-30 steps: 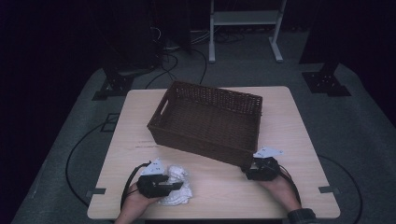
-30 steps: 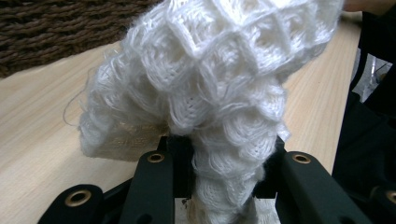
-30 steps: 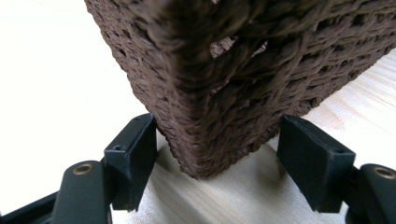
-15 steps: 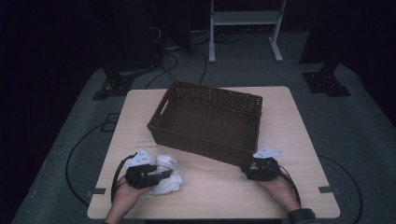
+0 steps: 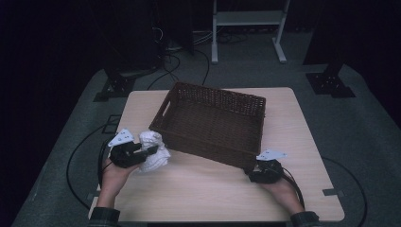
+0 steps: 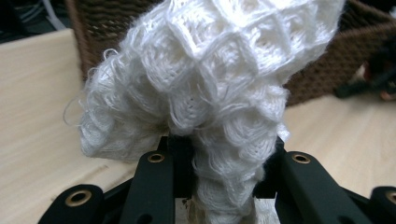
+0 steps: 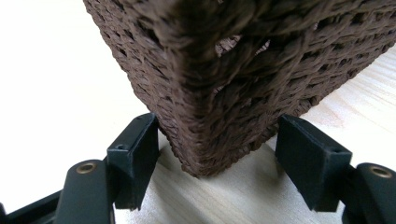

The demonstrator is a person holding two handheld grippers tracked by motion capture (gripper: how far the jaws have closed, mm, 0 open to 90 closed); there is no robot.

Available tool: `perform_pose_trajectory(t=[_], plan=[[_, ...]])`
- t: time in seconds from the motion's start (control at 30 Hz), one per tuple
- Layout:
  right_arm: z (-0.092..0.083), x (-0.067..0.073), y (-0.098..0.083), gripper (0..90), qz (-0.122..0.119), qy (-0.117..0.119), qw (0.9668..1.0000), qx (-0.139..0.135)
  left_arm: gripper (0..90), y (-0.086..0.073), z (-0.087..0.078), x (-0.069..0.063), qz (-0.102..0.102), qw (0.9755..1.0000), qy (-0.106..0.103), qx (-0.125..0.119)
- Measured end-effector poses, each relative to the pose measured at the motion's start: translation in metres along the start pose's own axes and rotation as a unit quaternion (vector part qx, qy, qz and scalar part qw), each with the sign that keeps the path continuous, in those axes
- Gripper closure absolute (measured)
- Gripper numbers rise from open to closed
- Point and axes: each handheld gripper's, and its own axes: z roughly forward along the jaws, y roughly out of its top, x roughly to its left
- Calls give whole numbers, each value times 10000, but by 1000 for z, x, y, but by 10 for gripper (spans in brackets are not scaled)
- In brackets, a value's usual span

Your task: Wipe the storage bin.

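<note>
A dark brown wicker basket (image 5: 208, 146) stands askew in the middle of the wooden table (image 5: 203, 189). My left gripper (image 5: 149, 151) is shut on a bunched white knitted cloth (image 5: 152, 140), held off the table just left of the basket's near left corner. In the left gripper view the cloth (image 6: 210, 70) bulges up from between the black jaws of the left gripper (image 6: 222, 149). My right gripper (image 5: 254, 171) straddles the basket's near right corner. In the right gripper view both pads of the right gripper (image 7: 217, 144) lie against the basket (image 7: 224, 84) walls.
The table's light top has bare room in front of the basket and along its left side. Cables (image 5: 80, 156) trail over the grey floor. A white frame (image 5: 246, 19) and dark stands (image 5: 118, 85) are behind the table.
My left hand has carried the white cloth up off the table, leftward and farther from the front edge, to the basket's near left corner. The right hand and the basket have stayed put.
</note>
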Motion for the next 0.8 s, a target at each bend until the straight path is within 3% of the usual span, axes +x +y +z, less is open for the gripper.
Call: perform_pose_trajectory(t=[0.33, 0.5, 0.8], plan=[[0, 0, 0, 300, 7, -1, 10000, 1, 669, 10, 13, 27, 6, 9995, 295, 57], [0, 0, 0, 299, 17, 5, 10000, 6, 673, 9, 19, 35, 21, 9995, 280, 125], [0, 0, 0, 300, 29, 1, 10000, 2, 675, 7, 29, 38, 28, 9994, 216, 273]])
